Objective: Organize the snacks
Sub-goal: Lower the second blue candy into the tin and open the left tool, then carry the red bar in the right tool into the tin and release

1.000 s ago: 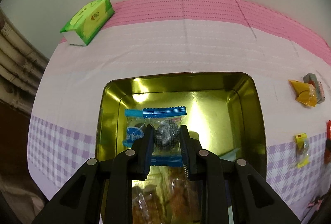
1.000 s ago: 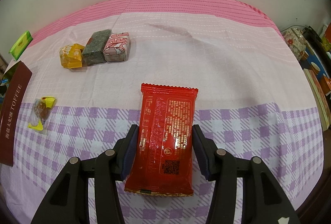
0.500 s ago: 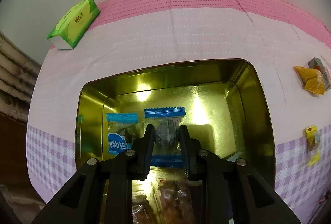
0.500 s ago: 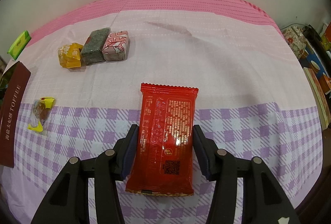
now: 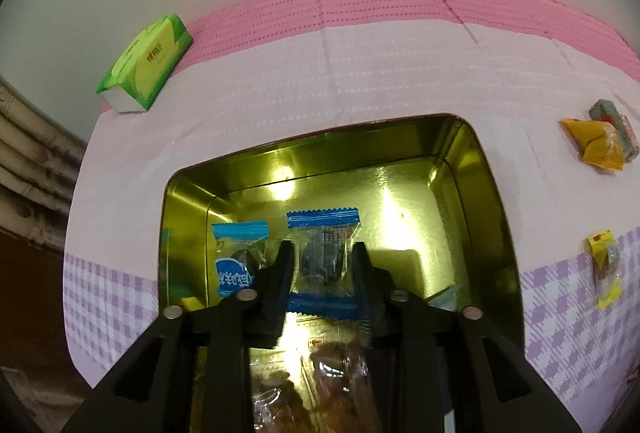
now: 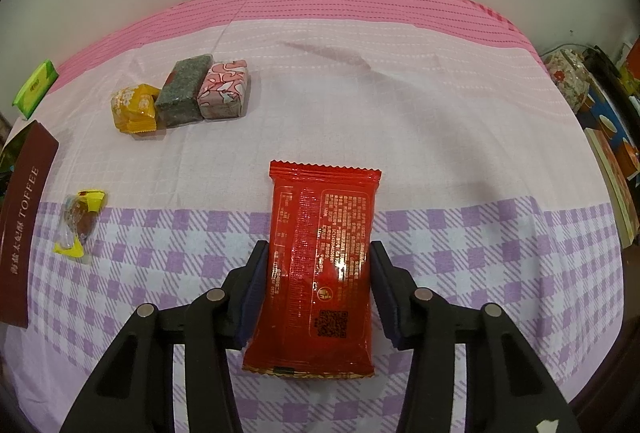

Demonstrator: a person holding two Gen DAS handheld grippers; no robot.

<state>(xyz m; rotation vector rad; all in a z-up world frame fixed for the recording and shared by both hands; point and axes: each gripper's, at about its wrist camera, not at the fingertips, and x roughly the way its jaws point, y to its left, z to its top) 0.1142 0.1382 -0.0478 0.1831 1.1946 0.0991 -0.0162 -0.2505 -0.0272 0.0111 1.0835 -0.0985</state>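
Left claw (image 5: 323,261) inside the gold tin (image 5: 496,217); jaws just opened, spread off the blue-edged candy (image 5: 323,245) lying between them on the tin floor. A second blue candy (image 5: 236,261) sits just left of it. Right claw (image 6: 318,281) straddles the red packet (image 6: 320,257) on the bench (image 6: 440,137), jaws just closing, pads at its edges; contact unclear. Yellow sweet (image 6: 134,107) far left of the packet.

The left hand-held gripper (image 5: 323,265) is matt black plastic, its two angular fingers hinged on linkage bars with round silver pins. The right hand-held gripper (image 6: 318,281) has the same black frame and pins, with dark blue pads (image 6: 253,297) lining its fingers' inner faces.
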